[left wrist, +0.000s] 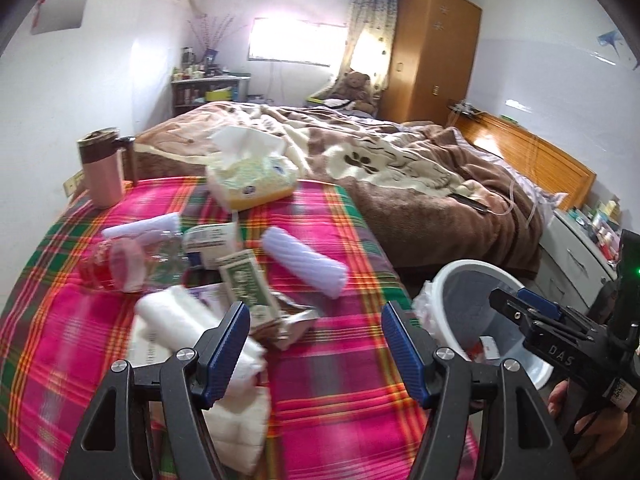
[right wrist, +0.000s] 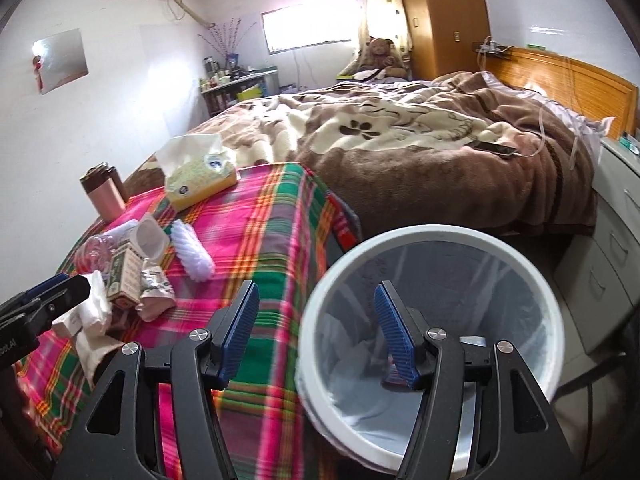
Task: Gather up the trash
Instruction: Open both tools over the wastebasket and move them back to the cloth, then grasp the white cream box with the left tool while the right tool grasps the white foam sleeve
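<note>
Blue-padded black fingers of the left gripper [left wrist: 316,344] are filling the bottom of the left wrist view, spread wide with nothing between them, hanging over the pink, green and orange plaid tablecloth [left wrist: 340,380]. Just beyond the left finger a crumpled white tissue wad [left wrist: 188,320] is lying at lower centre-left, and a crinkled silver foil wrapper [left wrist: 292,324] is sitting between the fingertips' line of sight, touching a green-printed cardboard box [left wrist: 244,280]. A clear plastic bottle with a red label [left wrist: 120,264] is lying on its side at centre left, a rolled white ribbed cloth [left wrist: 304,260] is resting just right of the box, and a yellow tissue pack [left wrist: 252,180] is standing higher up. At lower right the round white wastebasket with a clear liner [left wrist: 452,276] is standing beside the table, with the right gripper [left wrist: 528,312] hovering above it.

Over in the right wrist view, the right gripper [right wrist: 316,340] is also gaping wide and empty, its right finger reaching over the wastebasket's [right wrist: 532,280] mouth at lower right. White scraps are lying inside. The trash pile, wrapper [right wrist: 156,292] and box [right wrist: 124,276] included, is sitting at centre left on the tablecloth [right wrist: 260,240], with the left gripper's dark tip [right wrist: 48,292] nearby.
</note>
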Available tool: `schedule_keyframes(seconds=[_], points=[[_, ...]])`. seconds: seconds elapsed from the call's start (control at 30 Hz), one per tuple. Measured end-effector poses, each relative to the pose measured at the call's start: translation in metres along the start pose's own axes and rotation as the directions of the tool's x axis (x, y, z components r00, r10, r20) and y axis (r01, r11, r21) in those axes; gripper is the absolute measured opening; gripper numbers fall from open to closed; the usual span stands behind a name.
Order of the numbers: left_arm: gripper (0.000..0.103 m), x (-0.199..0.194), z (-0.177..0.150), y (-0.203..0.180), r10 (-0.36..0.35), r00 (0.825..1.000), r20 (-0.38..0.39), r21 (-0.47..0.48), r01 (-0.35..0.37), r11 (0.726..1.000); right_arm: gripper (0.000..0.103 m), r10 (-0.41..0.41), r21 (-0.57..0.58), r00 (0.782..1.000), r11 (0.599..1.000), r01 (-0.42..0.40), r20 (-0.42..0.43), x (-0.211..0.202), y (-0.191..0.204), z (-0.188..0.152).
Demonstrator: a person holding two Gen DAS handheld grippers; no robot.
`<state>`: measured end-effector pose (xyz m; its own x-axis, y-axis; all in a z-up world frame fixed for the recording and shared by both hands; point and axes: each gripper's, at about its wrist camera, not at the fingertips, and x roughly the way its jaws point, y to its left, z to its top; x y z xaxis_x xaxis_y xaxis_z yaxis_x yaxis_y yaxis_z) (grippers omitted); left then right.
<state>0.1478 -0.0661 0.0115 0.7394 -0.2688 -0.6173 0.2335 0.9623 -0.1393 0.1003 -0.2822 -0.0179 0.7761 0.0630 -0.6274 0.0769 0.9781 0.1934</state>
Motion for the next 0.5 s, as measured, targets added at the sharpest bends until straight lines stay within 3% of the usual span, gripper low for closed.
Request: schedule_keyframes(seconds=[0.23,0.5], points=[[0.068,-0.003,-0.006,0.043,0.089,0.996,-0.008,-0.059,-0.089,0.994,0.065,0.086,-0.061,0.994,0.994,-0.090,-0.062,0.024,0.031,0.002],[0.070,0.000,-0.013,0.084,0.144,0.989,-0.040,-0.118,-0.147,0.982,0.065,0.105,-0.176,0.988,0.977,-0.123,-0.110,0.054,0.070,0.010]])
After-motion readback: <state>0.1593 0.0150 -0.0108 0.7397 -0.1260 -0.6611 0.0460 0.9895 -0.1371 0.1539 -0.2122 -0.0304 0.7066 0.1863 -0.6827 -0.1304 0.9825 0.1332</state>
